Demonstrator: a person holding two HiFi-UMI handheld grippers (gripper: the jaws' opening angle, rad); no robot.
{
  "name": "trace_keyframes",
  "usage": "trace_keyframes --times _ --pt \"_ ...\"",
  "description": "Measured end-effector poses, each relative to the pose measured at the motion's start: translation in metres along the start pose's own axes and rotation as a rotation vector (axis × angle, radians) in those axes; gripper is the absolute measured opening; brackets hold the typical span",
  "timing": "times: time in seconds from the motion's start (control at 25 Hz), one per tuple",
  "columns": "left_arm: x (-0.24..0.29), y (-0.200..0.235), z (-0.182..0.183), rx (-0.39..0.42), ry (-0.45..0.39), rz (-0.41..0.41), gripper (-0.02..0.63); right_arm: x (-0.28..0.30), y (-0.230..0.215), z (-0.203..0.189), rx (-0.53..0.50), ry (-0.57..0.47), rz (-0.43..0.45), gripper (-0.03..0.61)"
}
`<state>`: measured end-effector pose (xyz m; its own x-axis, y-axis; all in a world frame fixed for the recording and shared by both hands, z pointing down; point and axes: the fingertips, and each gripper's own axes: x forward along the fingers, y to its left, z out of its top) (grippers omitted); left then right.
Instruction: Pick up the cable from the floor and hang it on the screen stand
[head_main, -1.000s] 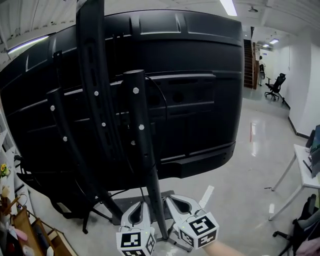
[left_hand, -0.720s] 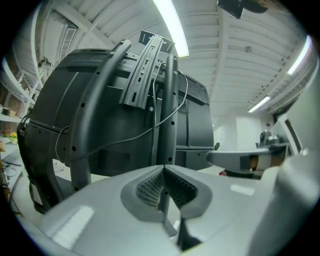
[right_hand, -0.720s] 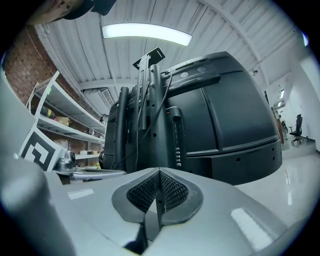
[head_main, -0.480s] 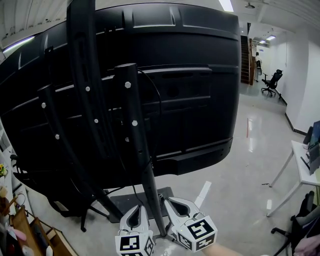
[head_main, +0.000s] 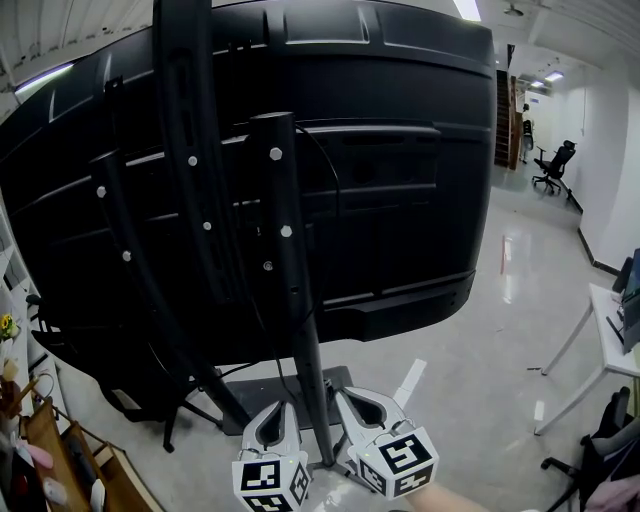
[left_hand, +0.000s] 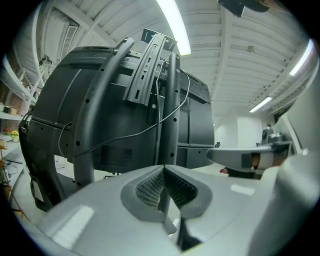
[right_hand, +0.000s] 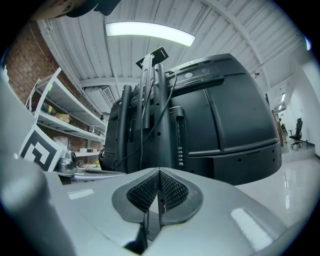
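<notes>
The large black screen (head_main: 380, 170) shows its back, mounted on a black stand with a central post (head_main: 290, 300). A thin black cable (left_hand: 125, 136) drapes across the stand's posts and over the mount; it also shows in the right gripper view as a dark cable (right_hand: 170, 95) looping down from the top of the post. My left gripper (head_main: 281, 408) (left_hand: 164, 167) is low, just left of the post, jaws together and empty. My right gripper (head_main: 343, 393) (right_hand: 159, 171) is just right of the post, also shut on nothing.
The stand's flat base plate (head_main: 250, 392) lies on the glossy floor just ahead of the grippers, with black legs (head_main: 170, 440) to its left. Cluttered shelves (head_main: 25, 440) stand at far left. A white table (head_main: 612, 335) is at right, an office chair (head_main: 551, 165) far back.
The head view has bobbed slightly. Both grippers stay shut and low on either side of the post, almost unmoved.
</notes>
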<state>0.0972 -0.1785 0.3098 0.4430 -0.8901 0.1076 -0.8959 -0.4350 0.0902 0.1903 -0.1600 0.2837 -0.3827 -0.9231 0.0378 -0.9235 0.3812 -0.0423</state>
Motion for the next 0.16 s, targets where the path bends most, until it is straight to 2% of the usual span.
trace_keyframes --times 0.16 --pt "-0.0006 0.0005 -0.0003 -0.002 -0.001 0.0 0.008 -0.0004 0.0011 -0.0023 -0.003 0.004 -0.005 -0.002"
